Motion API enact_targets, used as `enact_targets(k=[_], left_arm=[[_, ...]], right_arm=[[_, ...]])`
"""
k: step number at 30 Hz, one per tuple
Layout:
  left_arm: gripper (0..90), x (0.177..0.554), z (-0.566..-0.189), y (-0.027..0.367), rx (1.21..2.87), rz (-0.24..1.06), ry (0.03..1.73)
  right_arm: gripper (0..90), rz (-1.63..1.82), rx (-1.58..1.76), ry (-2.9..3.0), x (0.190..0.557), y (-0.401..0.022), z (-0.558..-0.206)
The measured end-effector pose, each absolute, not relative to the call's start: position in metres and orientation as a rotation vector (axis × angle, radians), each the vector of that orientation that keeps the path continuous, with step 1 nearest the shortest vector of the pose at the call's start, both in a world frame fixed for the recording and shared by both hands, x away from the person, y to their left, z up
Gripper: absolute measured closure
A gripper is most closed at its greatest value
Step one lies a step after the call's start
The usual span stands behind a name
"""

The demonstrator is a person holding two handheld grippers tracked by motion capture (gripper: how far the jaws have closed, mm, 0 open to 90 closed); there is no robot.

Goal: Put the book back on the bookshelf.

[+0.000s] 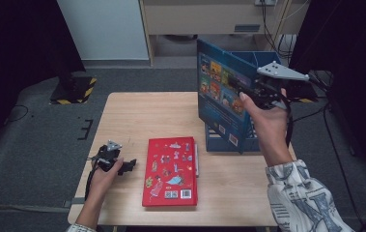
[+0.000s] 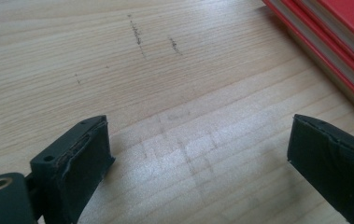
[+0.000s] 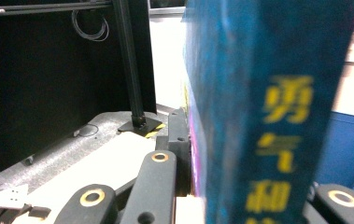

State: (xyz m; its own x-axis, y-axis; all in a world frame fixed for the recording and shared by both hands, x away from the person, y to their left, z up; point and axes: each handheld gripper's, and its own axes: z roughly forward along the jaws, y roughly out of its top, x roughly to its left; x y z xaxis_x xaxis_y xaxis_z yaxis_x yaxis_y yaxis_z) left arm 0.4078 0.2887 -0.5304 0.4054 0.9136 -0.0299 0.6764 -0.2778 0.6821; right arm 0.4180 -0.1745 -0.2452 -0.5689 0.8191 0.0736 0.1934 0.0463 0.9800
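A blue picture book [image 1: 220, 94] stands upright over a blue file rack [image 1: 215, 142] at the table's right side. My right gripper [image 1: 249, 95] is shut on the book's right edge. In the right gripper view the book's spine [image 3: 277, 93] with yellow characters fills the space between the jaws. A red book [image 1: 171, 171] lies flat near the front middle of the table, and its edge [image 2: 338, 42] shows at the upper right of the left gripper view. My left gripper [image 1: 127, 166] rests low on the table just left of the red book, open [image 2: 198, 163] with nothing between its jaws.
The wooden table [image 1: 137, 116] has bare room behind the red book and on its left half. On the grey floor at the far left stands a black base with hazard stripes [image 1: 74, 89]. Cables [image 1: 325, 121] trail at the right, beside dark curtains.
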Motion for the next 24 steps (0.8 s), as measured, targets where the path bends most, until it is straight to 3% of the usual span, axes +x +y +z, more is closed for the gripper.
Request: enact_targets(k=[11, 24], left_arm=[[4.9, 0.409, -0.533, 0.288, 2.055, 0.53, 1.342], [2.1, 0.406, -0.537, 0.291, 2.04, 0.557, 1.327]], right_arm=[[82.4, 1.526, 1.071, 1.761, 0.408, -0.207, -0.249], [82.4, 1.477, 1.174, 1.69, 0.441, -0.198, -0.257]])
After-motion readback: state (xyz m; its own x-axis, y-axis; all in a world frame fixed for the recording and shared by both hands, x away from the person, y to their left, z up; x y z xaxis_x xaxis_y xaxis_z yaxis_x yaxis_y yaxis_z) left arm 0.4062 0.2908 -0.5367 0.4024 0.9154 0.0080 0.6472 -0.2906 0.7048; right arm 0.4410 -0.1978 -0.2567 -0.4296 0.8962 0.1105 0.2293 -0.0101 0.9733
